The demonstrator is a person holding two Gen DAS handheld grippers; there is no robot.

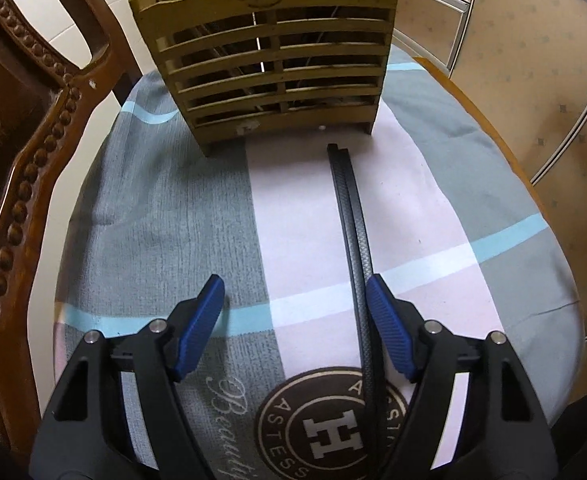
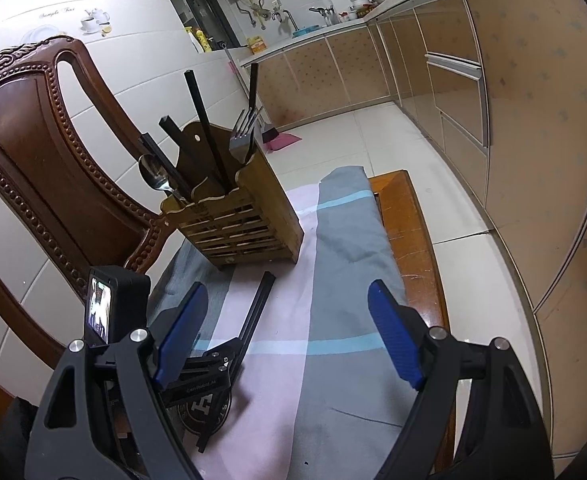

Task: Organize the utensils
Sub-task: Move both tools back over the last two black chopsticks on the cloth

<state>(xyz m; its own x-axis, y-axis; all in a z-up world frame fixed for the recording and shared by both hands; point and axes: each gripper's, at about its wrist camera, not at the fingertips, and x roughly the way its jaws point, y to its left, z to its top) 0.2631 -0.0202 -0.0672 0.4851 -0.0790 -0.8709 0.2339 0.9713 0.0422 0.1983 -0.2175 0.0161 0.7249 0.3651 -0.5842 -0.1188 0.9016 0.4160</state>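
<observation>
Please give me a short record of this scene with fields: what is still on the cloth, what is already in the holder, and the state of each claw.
surface: patterned cloth on a wooden chair
holder: slatted wooden utensil holder, upright at the far end of the cloth
in holder: spoon, fork, several black chopsticks
still on cloth: pair of black chopsticks, lying side by side, pointing toward the holder
left claw: open, low over the cloth, chopsticks beside its right finger
right claw: open, empty
</observation>
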